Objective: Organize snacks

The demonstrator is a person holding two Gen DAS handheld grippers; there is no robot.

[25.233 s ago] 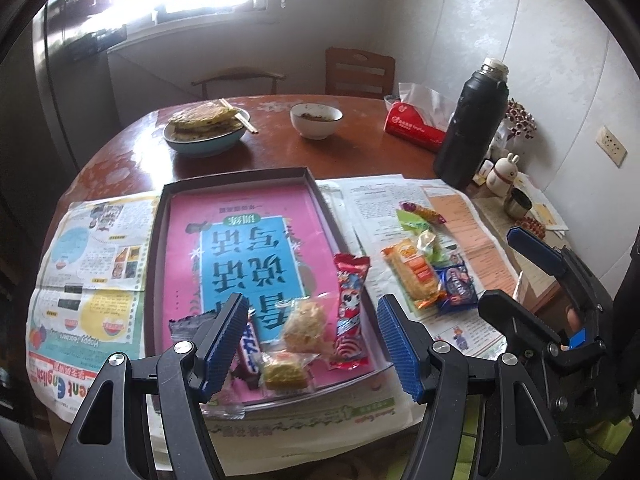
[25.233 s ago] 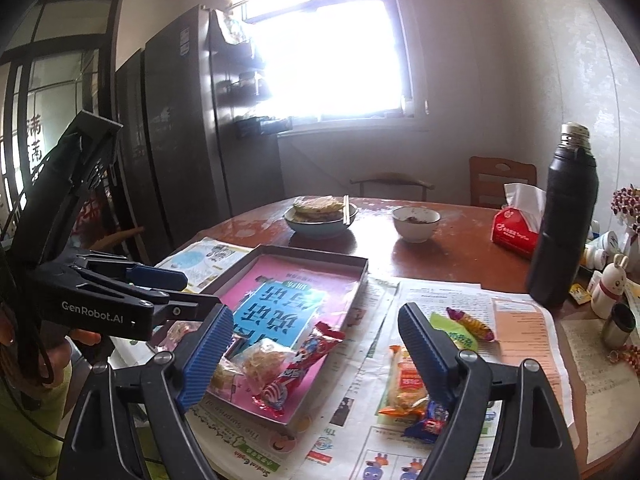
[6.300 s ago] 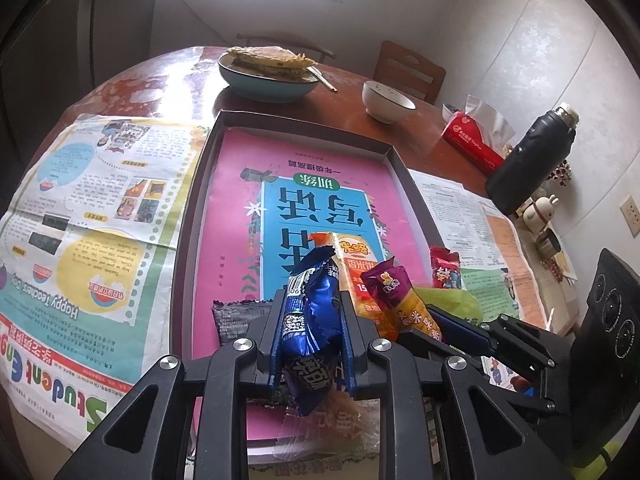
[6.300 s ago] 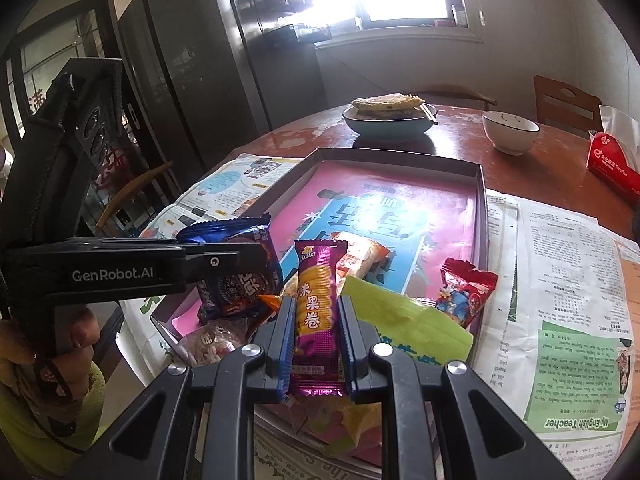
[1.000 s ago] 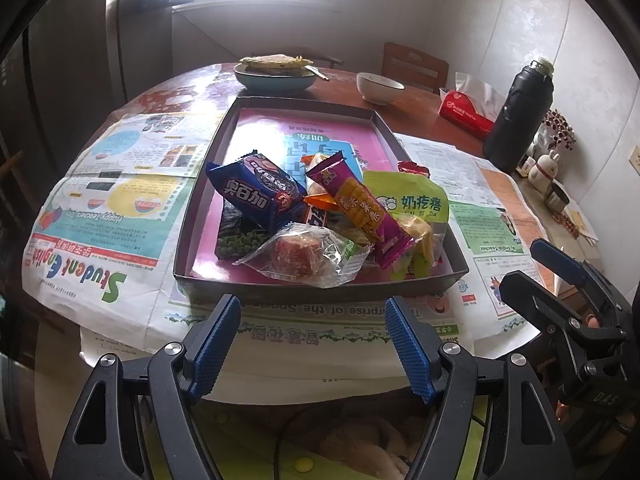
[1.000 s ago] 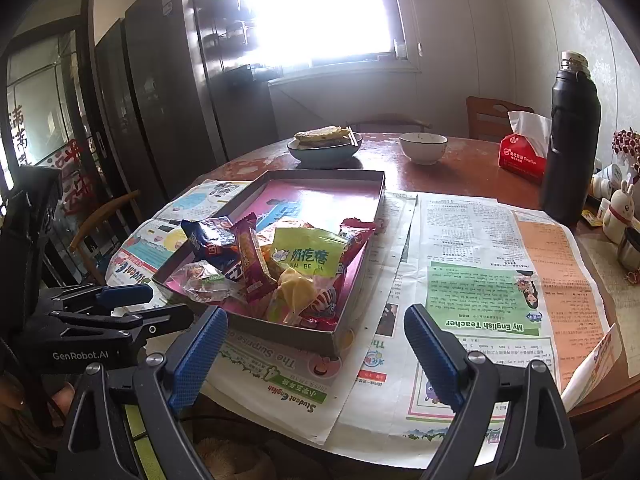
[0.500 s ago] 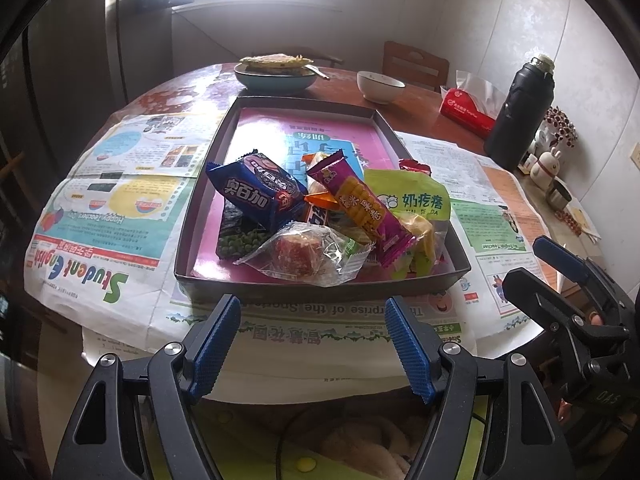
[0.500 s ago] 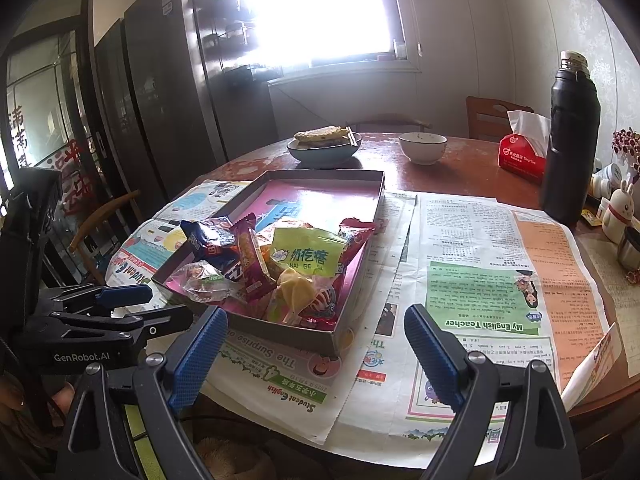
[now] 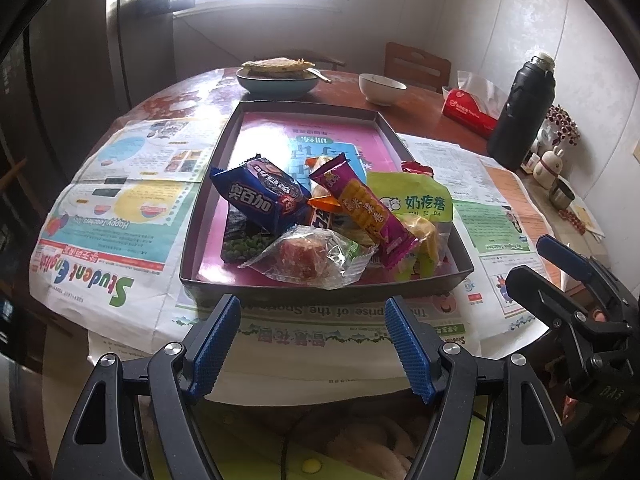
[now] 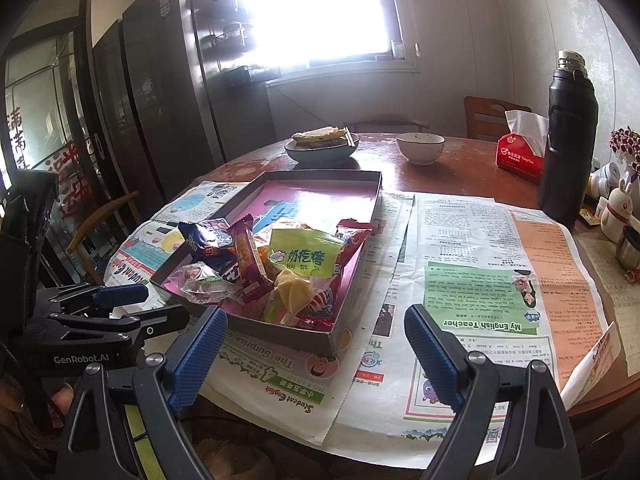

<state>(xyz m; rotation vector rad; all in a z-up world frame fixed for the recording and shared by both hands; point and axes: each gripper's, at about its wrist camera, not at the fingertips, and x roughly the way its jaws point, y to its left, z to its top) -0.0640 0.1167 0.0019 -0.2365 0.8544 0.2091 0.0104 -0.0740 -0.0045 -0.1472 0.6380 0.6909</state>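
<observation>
- Snacks that lay loose on the newspaper right of the box (image 9: 434, 280) a while back now all sit inside it; over the last second nothing shifts.
- Both tools hang back at the table's near edge, short of the box: the left gripper (image 9: 314, 344) stands wide apart and empty, and so does the right gripper (image 10: 316, 356), nothing between its pads.
- Inside the box the pile crowds the near end: blue packet (image 9: 262, 196) on the left, purple wafer bar (image 9: 362, 210) across the middle, green bag (image 9: 416, 200) on the right, clear-wrapped cake (image 9: 308, 258) against the near wall. The far end of the box is bare.
- Risk, as I judge it: the heap is loose and stacked, so a nudge to the box or a careless reach could tip the top packets over the low wall.
- The newspaper (image 10: 476, 292) under the box overhangs the table; dragging it could pull the box along.
</observation>
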